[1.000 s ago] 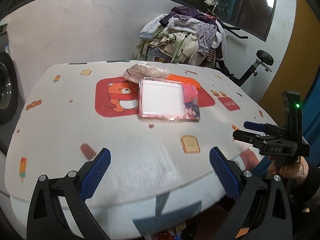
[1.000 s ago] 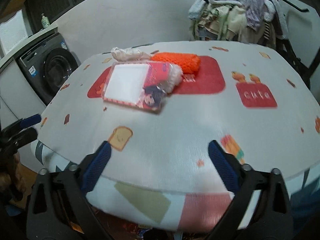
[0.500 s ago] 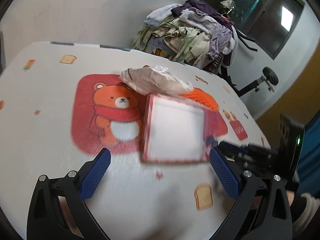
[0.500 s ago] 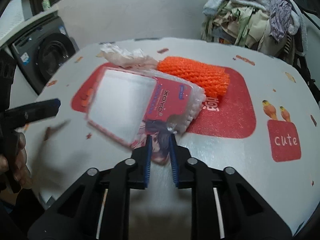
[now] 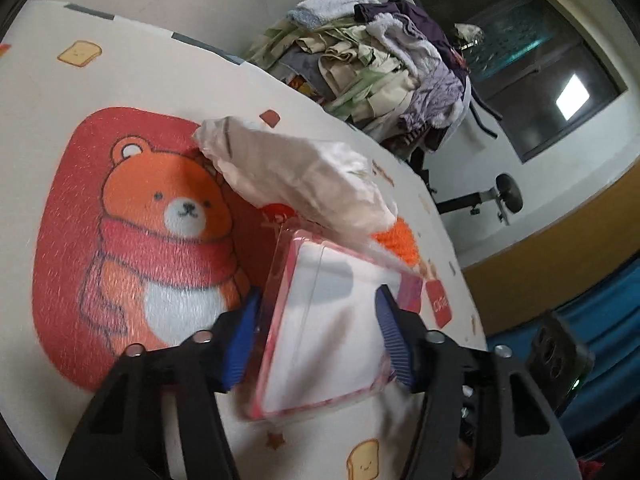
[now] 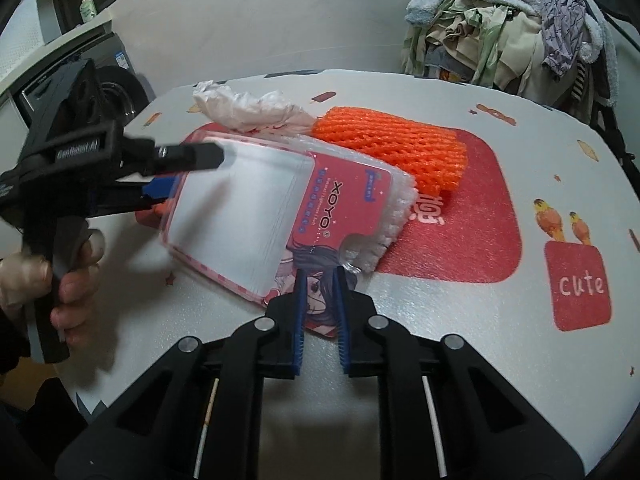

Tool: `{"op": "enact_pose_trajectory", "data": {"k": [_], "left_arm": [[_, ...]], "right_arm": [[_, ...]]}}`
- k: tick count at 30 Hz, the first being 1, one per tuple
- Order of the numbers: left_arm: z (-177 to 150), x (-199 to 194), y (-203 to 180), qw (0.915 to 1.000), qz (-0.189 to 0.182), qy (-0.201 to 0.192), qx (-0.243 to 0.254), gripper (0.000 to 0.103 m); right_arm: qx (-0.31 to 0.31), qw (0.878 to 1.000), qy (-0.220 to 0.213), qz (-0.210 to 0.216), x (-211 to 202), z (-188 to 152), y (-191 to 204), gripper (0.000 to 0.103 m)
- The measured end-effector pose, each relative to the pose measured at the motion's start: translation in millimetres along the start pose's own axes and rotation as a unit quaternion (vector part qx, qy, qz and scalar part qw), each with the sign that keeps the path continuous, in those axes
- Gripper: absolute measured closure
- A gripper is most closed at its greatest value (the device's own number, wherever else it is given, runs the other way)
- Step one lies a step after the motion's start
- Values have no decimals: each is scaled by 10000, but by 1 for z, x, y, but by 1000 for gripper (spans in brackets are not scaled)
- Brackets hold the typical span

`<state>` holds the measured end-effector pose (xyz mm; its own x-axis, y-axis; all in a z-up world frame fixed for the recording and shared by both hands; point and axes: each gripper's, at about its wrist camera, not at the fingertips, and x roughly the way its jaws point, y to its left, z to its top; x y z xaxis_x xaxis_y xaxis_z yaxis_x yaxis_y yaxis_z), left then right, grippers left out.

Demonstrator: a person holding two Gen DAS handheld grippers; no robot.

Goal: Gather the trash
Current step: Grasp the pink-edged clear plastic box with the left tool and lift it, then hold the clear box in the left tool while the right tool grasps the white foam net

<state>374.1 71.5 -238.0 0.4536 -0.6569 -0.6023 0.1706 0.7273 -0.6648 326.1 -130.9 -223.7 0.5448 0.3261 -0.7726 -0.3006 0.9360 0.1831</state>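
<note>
A flat pink plastic package with a clear window lies on the table, over a white foam sleeve. My left gripper straddles the package's white end, with its jaws closed against the two sides. It also shows in the right wrist view. My right gripper is nearly shut on the package's printed near end. A crumpled white plastic bag and an orange foam net lie just behind the package.
The table has a white cloth with red cartoon patches. A pile of clothes stands behind its far edge. A washing machine is at the left, an exercise bike at the far right.
Both grippers moved in from the table's edge to the package. My right gripper closed on its near end. My left gripper narrowed from wide open onto its sides.
</note>
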Motion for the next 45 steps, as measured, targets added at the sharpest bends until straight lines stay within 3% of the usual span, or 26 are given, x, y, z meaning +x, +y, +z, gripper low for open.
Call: {"op": "enact_pose_trajectory", "data": {"k": [1, 5, 8, 12, 14, 15, 20, 22, 26, 28, 29, 33, 41, 45], "left_arm": [[-5, -2, -4, 10000, -43, 52, 53, 63], [-19, -19, -20, 9996, -130, 35, 246, 73], [-27, -30, -37, 9985, -374, 8, 395, 75], [-39, -26, -53, 9951, -932, 214, 235, 72], [-46, -20, -62, 9958, -808, 257, 355, 77], [-50, -18, -68, 9964, -658, 272, 460, 86], [-58, -39, -82, 9968, -512, 63, 614, 87], [-57, -57, -84, 9965, -474, -25, 684, 87], [-52, -95, -93, 9949, -244, -141, 971, 87], [-49, -114, -94, 9942, -141, -139, 1057, 87], [-47, -123, -95, 9940, -72, -165, 1081, 87], [-43, -148, -94, 9931, 99, -263, 1139, 87], [-70, -157, -71, 9946, 239, 68, 1012, 87], [-80, -158, -54, 9958, 425, 80, 811, 87]], "right_arm": [[79, 10000, -12, -11, -1, -1, -3, 86], [562, 9983, 10, 145, -4, -10, -19, 85], [620, 9977, -22, 278, -8, -16, -21, 85], [658, 9972, -89, 333, -13, -20, -21, 85], [635, 9975, -59, 288, -16, -23, -22, 85], [630, 9977, -51, 255, -20, -25, -22, 85], [664, 9975, -139, 209, -36, -28, -33, 83], [644, 9974, -192, 278, -39, -25, -35, 68], [188, 9994, -219, 215, -37, -11, -24, 62], [-39, 9993, -299, 216, -34, 2, -16, 38], [-126, 9990, -346, 240, -32, 7, -13, 36], [-297, 9982, -383, 340, -20, 37, 4, 34], [465, 9919, -482, 1077, -9, 68, 13, 34], [570, 9909, -439, 1138, 1, 75, 22, 34]]}}
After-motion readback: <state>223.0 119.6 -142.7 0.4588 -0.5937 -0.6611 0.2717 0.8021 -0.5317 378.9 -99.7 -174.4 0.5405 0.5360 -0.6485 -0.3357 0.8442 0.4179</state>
